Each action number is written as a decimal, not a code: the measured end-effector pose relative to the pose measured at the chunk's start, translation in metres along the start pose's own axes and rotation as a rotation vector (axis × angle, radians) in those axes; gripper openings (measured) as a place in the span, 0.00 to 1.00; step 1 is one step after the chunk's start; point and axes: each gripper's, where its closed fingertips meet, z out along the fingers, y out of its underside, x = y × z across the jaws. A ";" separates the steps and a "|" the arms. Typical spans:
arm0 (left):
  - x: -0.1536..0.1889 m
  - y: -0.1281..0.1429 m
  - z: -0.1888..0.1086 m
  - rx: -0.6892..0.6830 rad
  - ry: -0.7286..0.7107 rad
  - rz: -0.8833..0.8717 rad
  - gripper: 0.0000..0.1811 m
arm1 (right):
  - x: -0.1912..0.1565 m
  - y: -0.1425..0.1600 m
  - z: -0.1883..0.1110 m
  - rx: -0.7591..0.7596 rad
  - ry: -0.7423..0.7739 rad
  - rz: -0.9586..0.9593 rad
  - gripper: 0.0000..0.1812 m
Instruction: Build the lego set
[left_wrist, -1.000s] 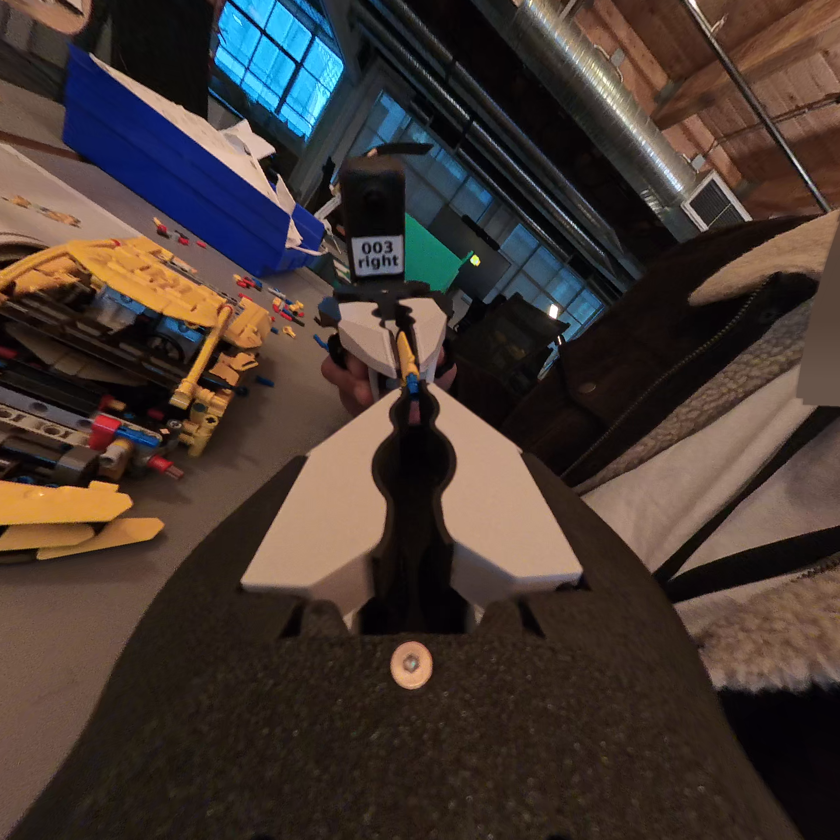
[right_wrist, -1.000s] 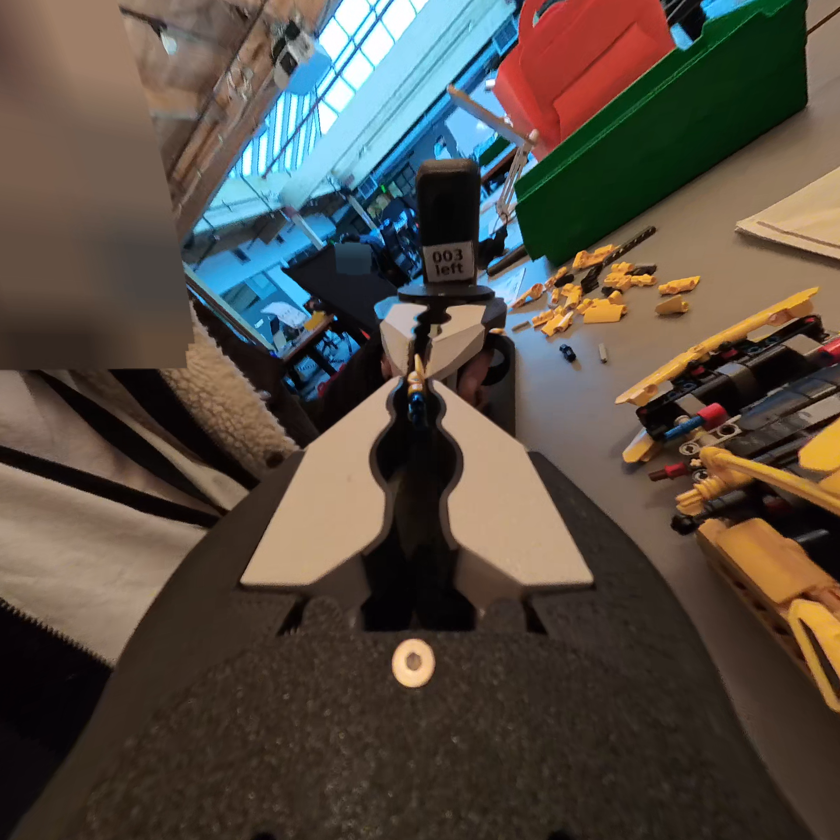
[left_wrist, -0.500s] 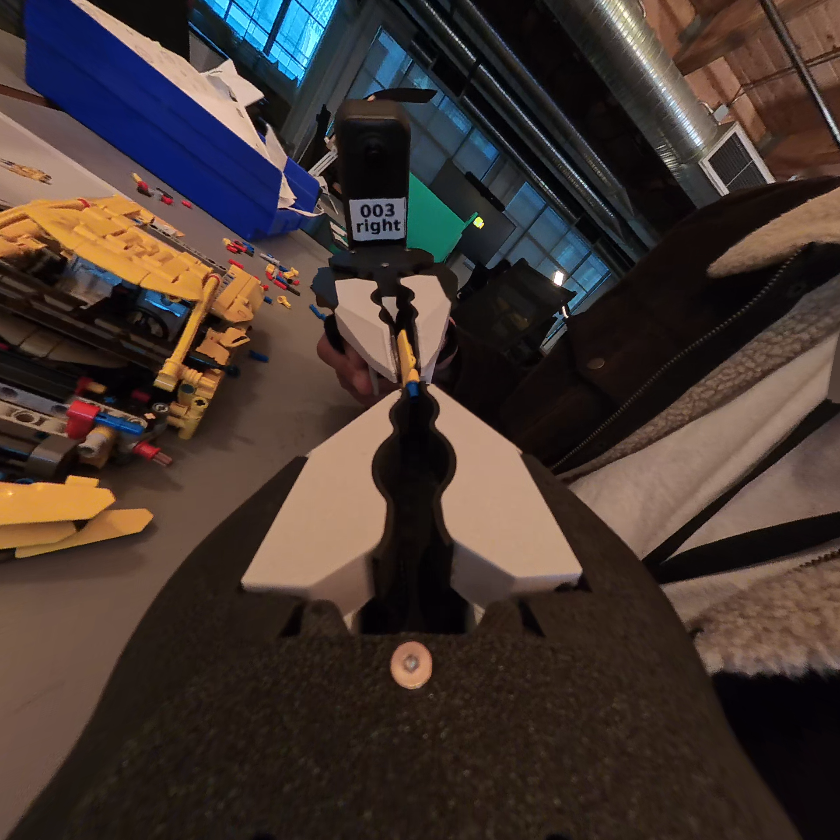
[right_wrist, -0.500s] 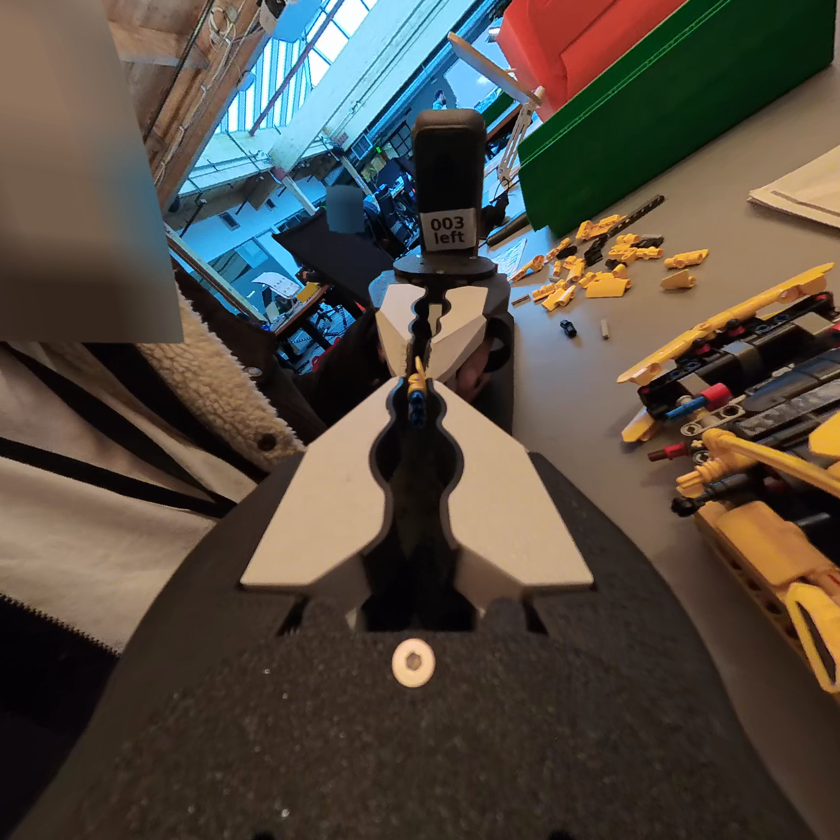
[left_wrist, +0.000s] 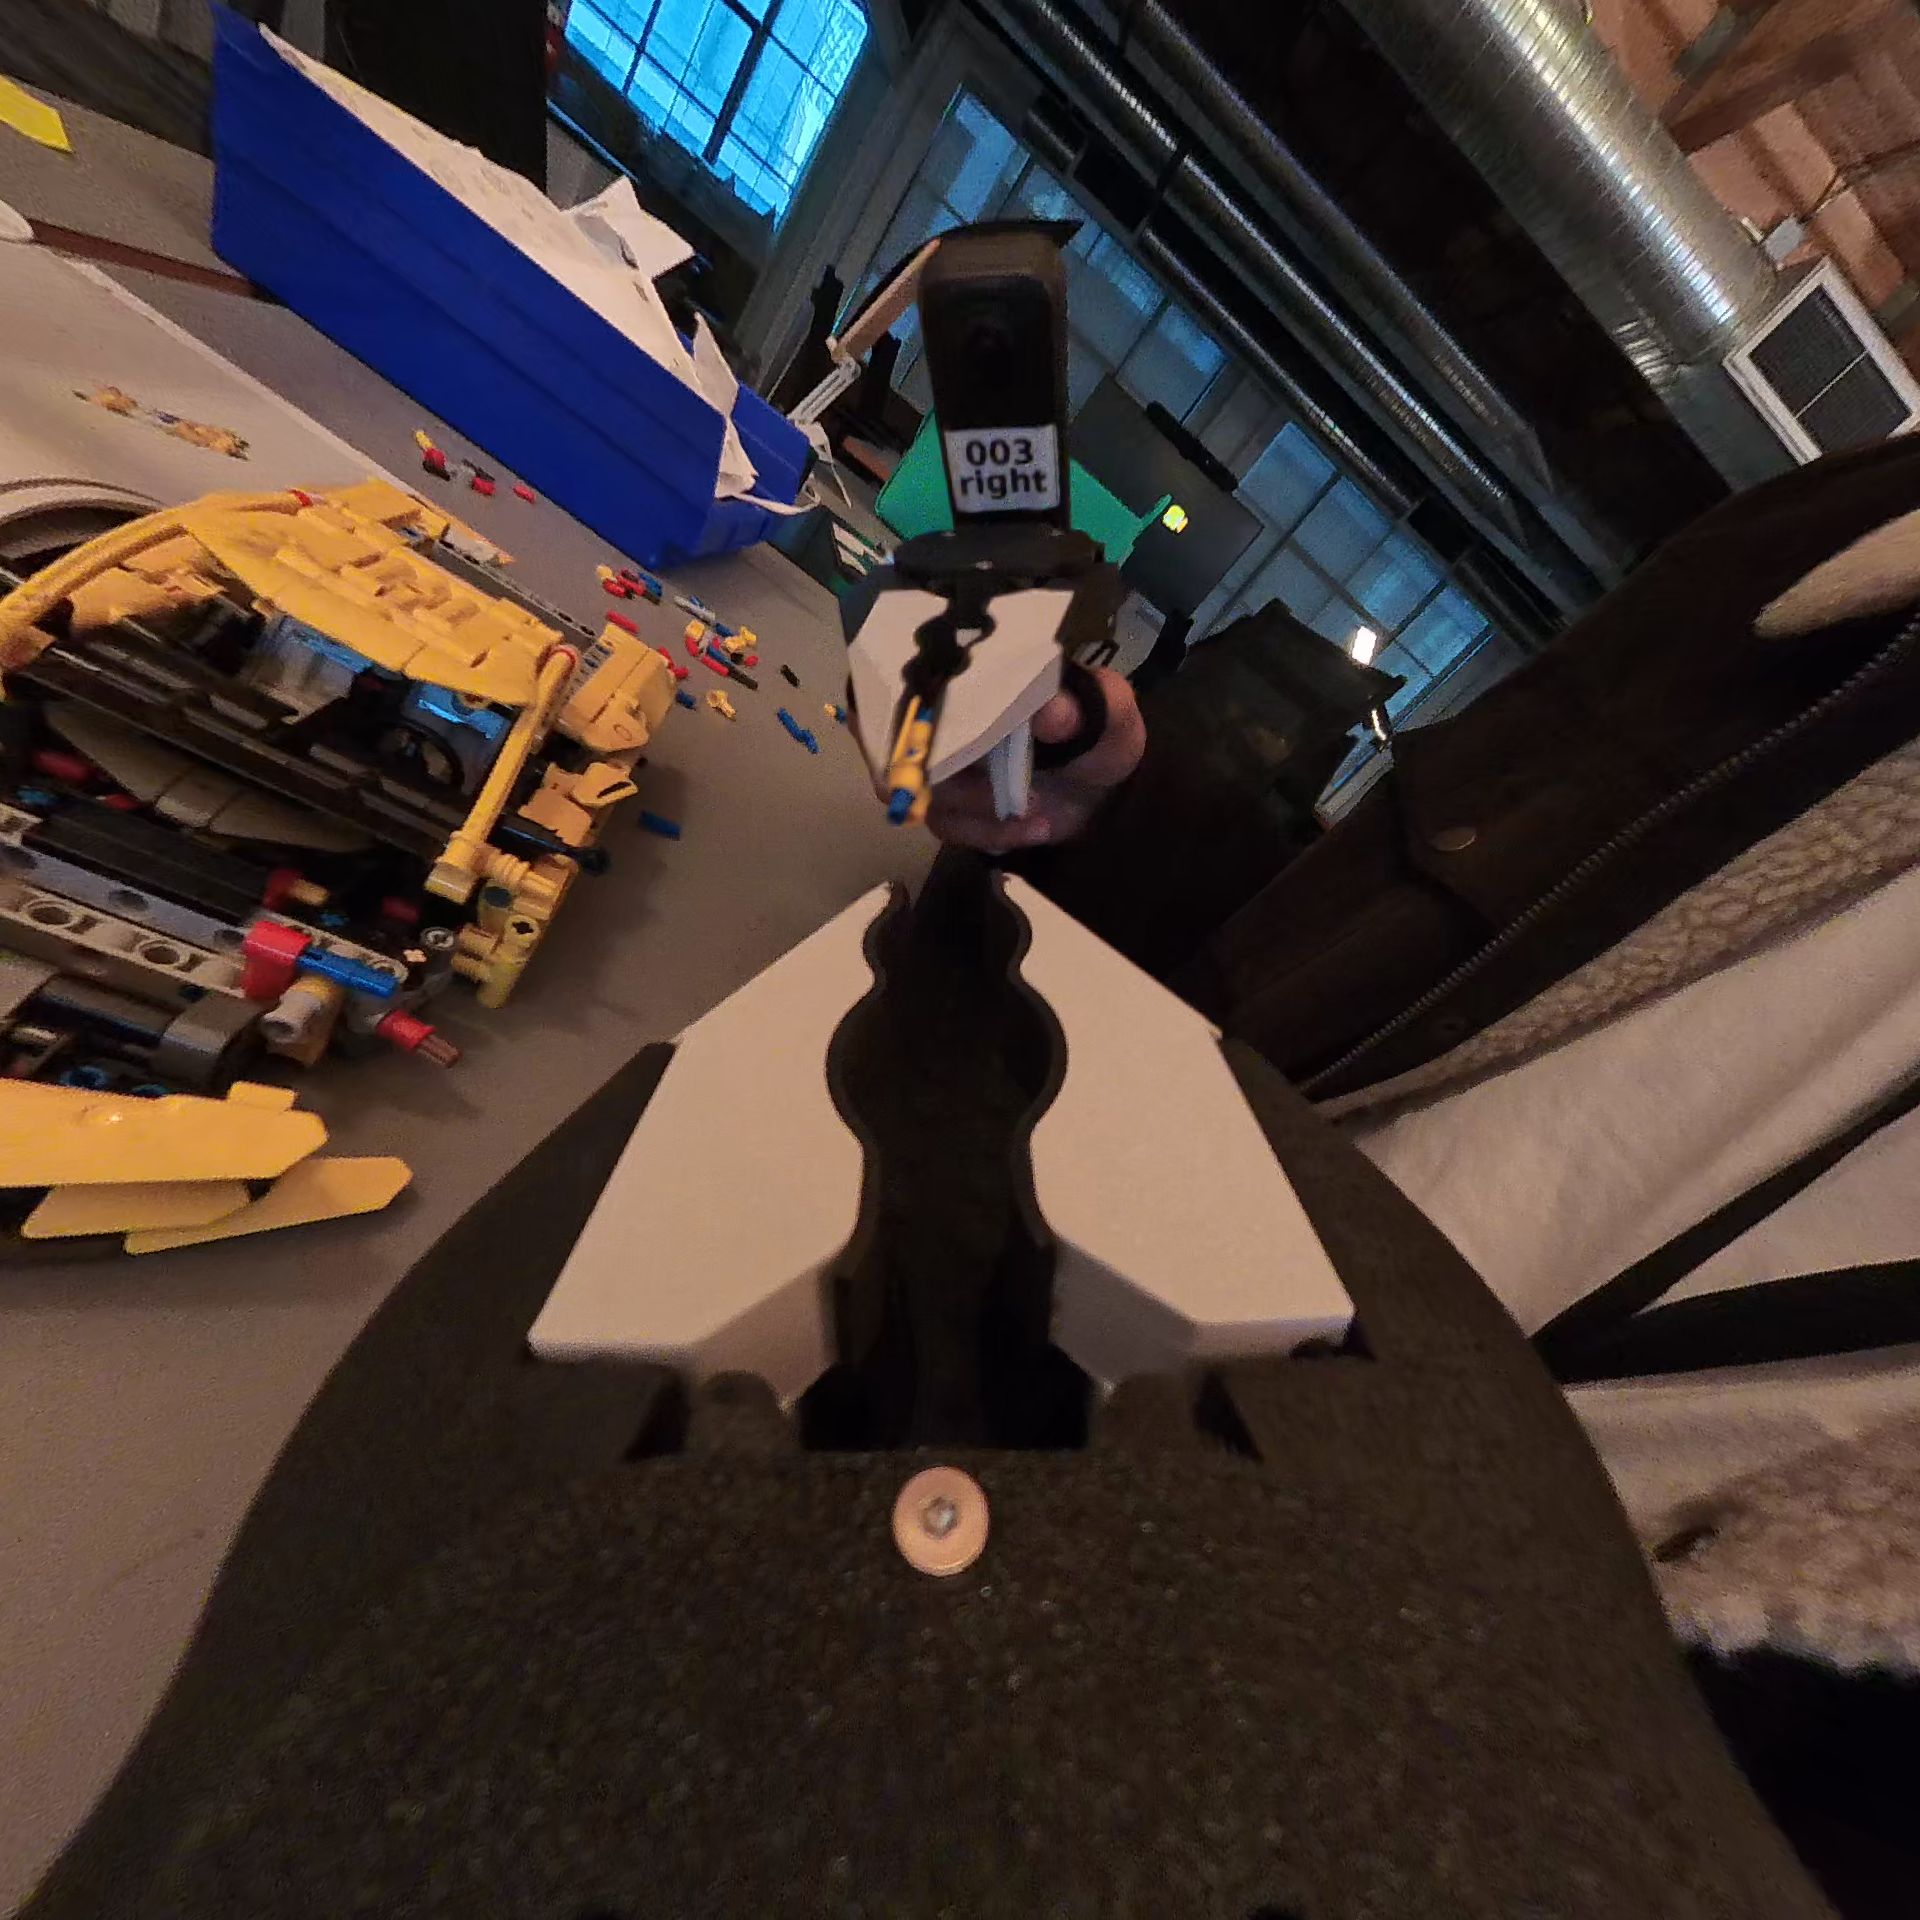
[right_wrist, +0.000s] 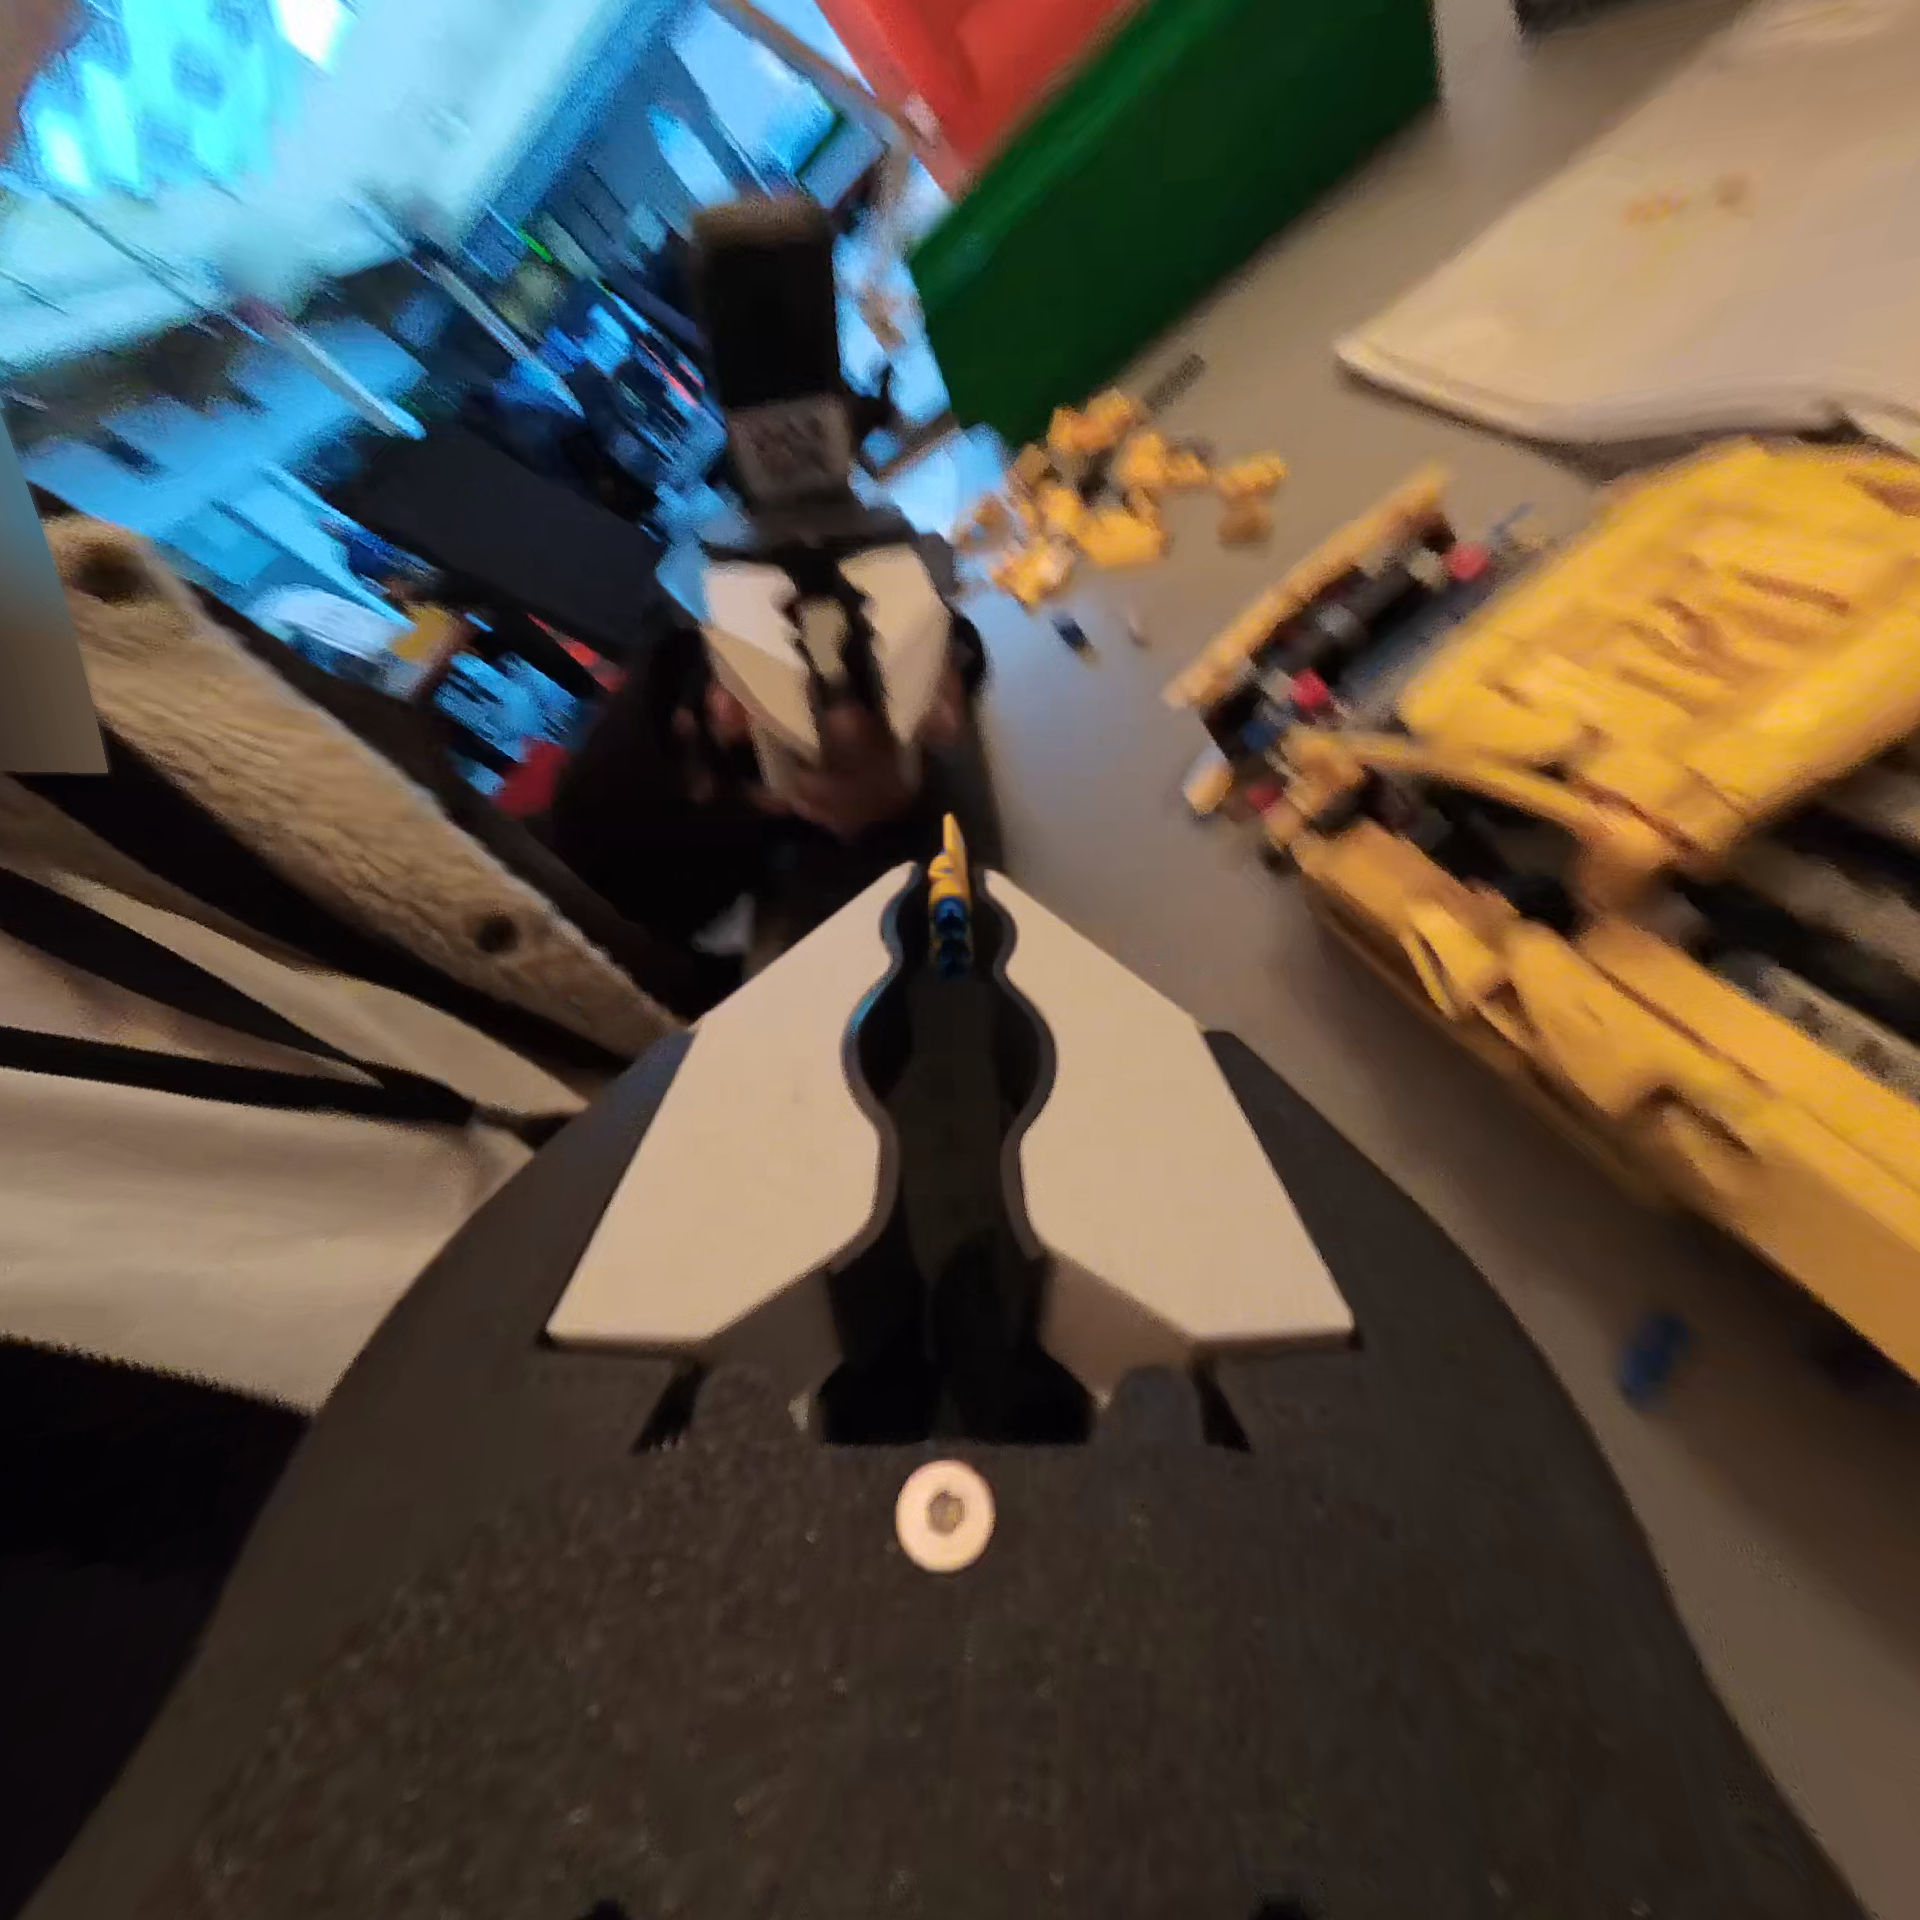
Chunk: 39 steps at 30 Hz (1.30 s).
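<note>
My left gripper (left_wrist: 951, 888) is open and empty, its fingers slightly parted. My right gripper (right_wrist: 948, 883) is shut on a small yellow lego piece with a blue pin (right_wrist: 951, 862). It holds the piece in the air, and the piece also shows in the left wrist view (left_wrist: 906, 758), sticking out of the right gripper's tips just ahead of my left fingertips. The left gripper shows blurred in the right wrist view (right_wrist: 831, 675). The half-built yellow lego car (left_wrist: 312, 675) lies on the grey table (left_wrist: 727, 883), left of both grippers. It also shows in the right wrist view (right_wrist: 1610, 727).
A blue bin (left_wrist: 447, 270) with papers stands at the back. Loose small pieces (left_wrist: 707, 644) lie near it. Yellow panels (left_wrist: 156, 1164) lie by the car. A green bin (right_wrist: 1164, 208), a heap of yellow pieces (right_wrist: 1122, 499) and a booklet (right_wrist: 1662, 291) are further off. A person's jacket (left_wrist: 1558, 935) is close. The tips of one gripper are about 6 centimetres away from the tips of the other.
My left gripper was shut on the blue end of the piece, tip to tip with the right. It has opened and let go, the grippers have drawn apart, and the right keeps the piece.
</note>
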 end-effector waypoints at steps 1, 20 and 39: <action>0.000 -0.001 -0.001 0.006 0.005 -0.004 0.08 | 0.009 0.012 -0.010 -0.076 0.054 0.020 0.03; -0.002 0.002 0.002 -0.018 0.014 -0.049 0.08 | 0.082 0.086 -0.072 -0.337 0.382 -0.019 0.12; -0.030 0.001 0.004 -0.006 -0.120 -0.142 0.08 | 0.091 0.049 -0.037 -0.395 0.671 -0.584 0.02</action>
